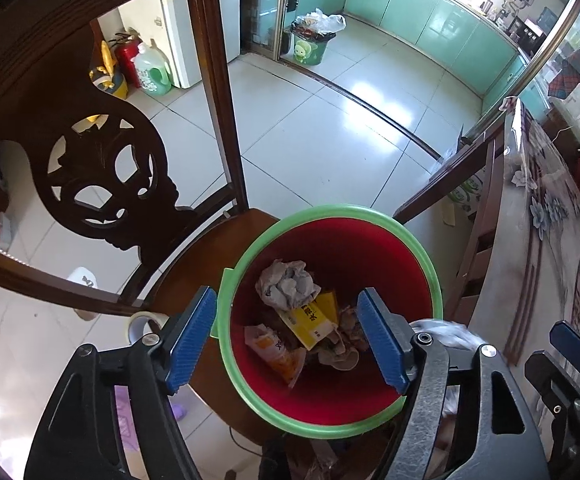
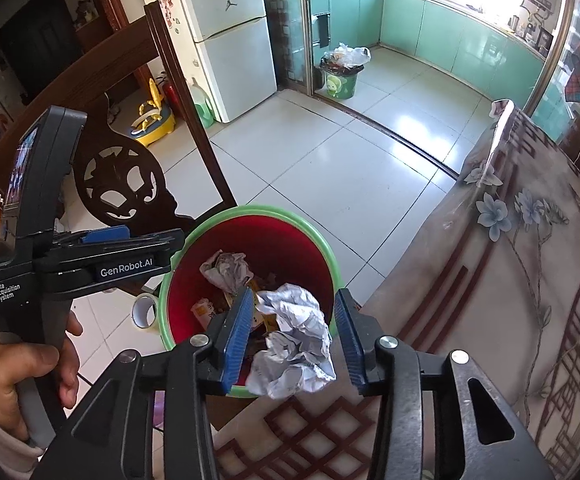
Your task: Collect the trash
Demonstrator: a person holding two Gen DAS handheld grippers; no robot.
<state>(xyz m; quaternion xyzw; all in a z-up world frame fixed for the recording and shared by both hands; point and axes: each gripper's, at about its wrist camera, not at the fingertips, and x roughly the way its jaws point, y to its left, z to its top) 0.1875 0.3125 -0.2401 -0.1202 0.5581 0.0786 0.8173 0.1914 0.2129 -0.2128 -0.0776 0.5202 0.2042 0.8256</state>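
A red bin with a green rim [image 1: 330, 212] [image 2: 250, 210] stands on a wooden chair seat beside the table. Inside lie a grey crumpled paper [image 1: 288, 284], a yellow packet [image 1: 310, 320] and an orange wrapper [image 1: 274, 354]. My left gripper [image 1: 286, 340] hangs open over the bin, nothing between its blue pads. My right gripper [image 2: 293, 340] is over the bin's near rim and the table edge. A crumpled white paper ball [image 2: 294, 344] sits loose between its jaws with gaps to both pads. That ball shows blurred [image 1: 446, 330] in the left wrist view.
A dark carved chair back [image 1: 102, 184] rises left of the bin. A tape roll [image 1: 144, 322] [image 2: 145, 310] lies on the seat. The table with a flowered cloth [image 2: 510, 280] fills the right. A hand [image 2: 30, 360] holds the left gripper. A full green bin [image 1: 310, 46] stands in the kitchen doorway.
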